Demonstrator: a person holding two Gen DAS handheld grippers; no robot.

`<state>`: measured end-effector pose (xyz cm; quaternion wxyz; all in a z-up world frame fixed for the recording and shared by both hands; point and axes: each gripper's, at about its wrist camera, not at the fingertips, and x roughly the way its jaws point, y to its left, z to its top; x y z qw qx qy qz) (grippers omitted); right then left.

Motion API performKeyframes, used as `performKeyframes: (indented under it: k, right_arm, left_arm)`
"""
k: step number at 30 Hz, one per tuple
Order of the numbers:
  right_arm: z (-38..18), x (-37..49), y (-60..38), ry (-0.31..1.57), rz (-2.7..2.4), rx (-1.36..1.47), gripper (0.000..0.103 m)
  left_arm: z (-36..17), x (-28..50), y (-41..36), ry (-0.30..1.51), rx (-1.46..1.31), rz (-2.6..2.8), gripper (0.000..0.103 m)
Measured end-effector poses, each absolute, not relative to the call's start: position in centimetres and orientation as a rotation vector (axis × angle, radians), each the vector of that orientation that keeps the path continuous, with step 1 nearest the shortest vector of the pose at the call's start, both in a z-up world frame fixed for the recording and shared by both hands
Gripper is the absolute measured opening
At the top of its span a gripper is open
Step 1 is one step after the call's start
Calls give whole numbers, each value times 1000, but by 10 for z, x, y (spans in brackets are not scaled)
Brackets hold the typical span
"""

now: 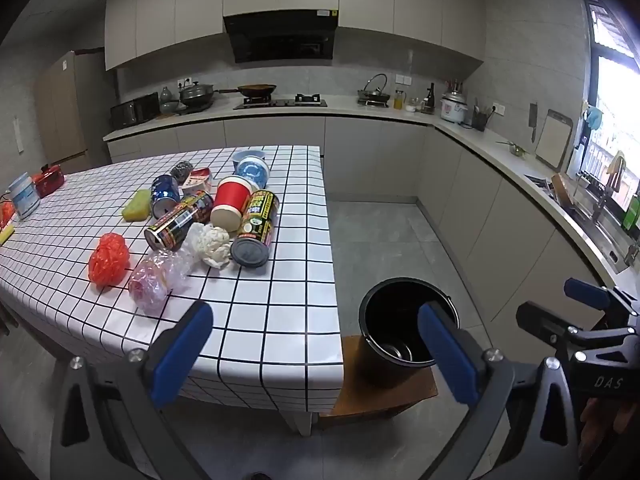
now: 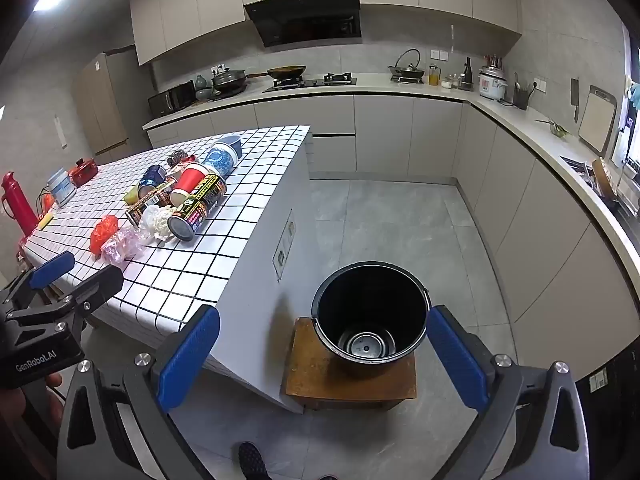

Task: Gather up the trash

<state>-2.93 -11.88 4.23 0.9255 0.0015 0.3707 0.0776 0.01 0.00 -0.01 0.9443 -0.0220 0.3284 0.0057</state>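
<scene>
Trash lies in a heap on the white grid-cloth table (image 1: 276, 316): a red paper cup (image 1: 231, 202), a black-and-yellow can (image 1: 256, 228), a second such can (image 1: 178, 222), a blue can (image 1: 164, 196), crumpled white paper (image 1: 210, 242), a clear plastic bag (image 1: 156, 276) and an orange-red bag (image 1: 109, 258). A black bucket (image 2: 370, 308) stands on a low wooden stool (image 2: 348, 376) beside the table's corner. My left gripper (image 1: 316, 320) hangs open over the table's near corner, well short of the heap. My right gripper (image 2: 324, 324) is open above the bucket's near side, holding nothing.
A yellow sponge (image 1: 138, 205) and a blue-white tub (image 1: 252, 172) lie by the heap. A red thermos (image 2: 18, 204) stands at the table's far left. Kitchen counters (image 2: 400, 88) run along the back and right walls. Grey tiled floor (image 2: 380, 220) stretches between table and counters.
</scene>
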Motion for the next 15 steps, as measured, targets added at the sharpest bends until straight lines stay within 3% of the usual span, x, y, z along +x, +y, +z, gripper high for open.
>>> performKeyframes:
  k: [15]
  right_arm:
    - [40,-25,-115,763,159,-1,103]
  left_arm:
    - [-3,7,-1,674,-62,-12,103]
